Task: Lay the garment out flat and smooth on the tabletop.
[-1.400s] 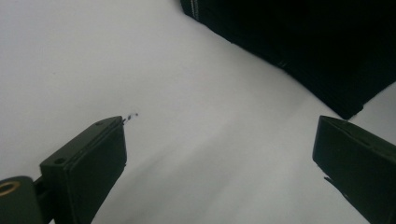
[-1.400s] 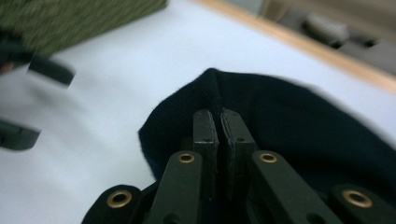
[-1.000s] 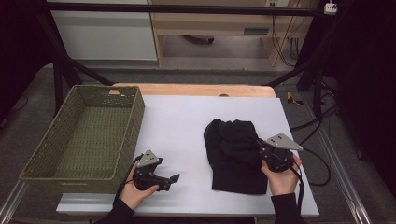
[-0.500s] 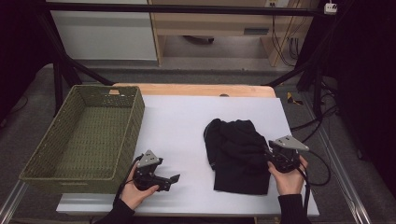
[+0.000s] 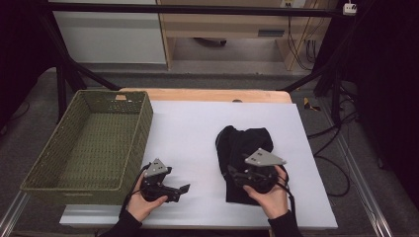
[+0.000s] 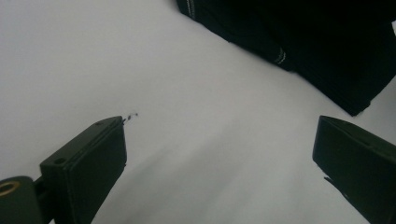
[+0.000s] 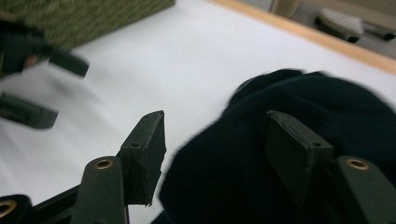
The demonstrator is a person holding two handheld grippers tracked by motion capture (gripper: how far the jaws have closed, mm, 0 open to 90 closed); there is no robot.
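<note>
Two grippers sit low on the white table (image 5: 197, 123) in the high view. The left gripper (image 5: 184, 189) rests on bare surface, pointing toward the black garment (image 5: 244, 148), which lies well apart from its tips. The right gripper (image 5: 231, 174) hangs over the near part of that garment, on its left side. The cloth is folded into an oblong whose long axis runs away from the person, rounded at the far end and squared at the near end. Left of the left gripper stands a green woven basket (image 5: 59, 148), with nothing inside it.

From the left gripper view, the jaws of the left gripper (image 6: 219, 154) are spread wide over plain white table, touching nothing. Ahead and to the right lies a corner of the garment (image 6: 299, 37), with pale stitching along its folded edges that the high view does not resolve.

Looking along the right gripper (image 7: 215, 149), the jaws stand apart with the dark cloth (image 7: 289, 121) bulging between them; whether they touch it I cannot tell. Beyond, at left, the other gripper shows blurred, and the basket wall (image 7: 84, 18) lies behind it.
</note>
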